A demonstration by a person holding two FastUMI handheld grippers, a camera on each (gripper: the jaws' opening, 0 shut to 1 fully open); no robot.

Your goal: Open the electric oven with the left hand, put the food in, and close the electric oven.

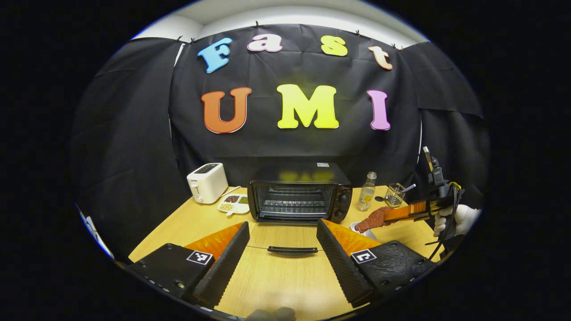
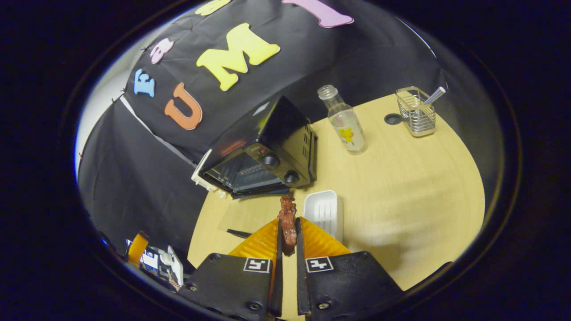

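Between the right gripper (image 2: 288,236) fingers, pinched brown food (image 2: 287,223) (reddish, lumpy), raised above the white tray (image 2: 322,209), left gripper (image 1: 283,243) spread wide over the lowered door handle (image 1: 292,250), electric oven (image 1: 299,192) open beyond.

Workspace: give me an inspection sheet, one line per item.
Surface: wooden table, bare at the near right.
Job's things: electric oven, door folded down flat; brown food clamped in the right gripper, not yet inside.
Clutter: toaster, snack tray, bottle, wire holder, white dish.
Grippers: left gripper open above the door handle; right shut on the food.
Cables: black cable hanging off the right gripper.
Surroundings: black cloth wall.
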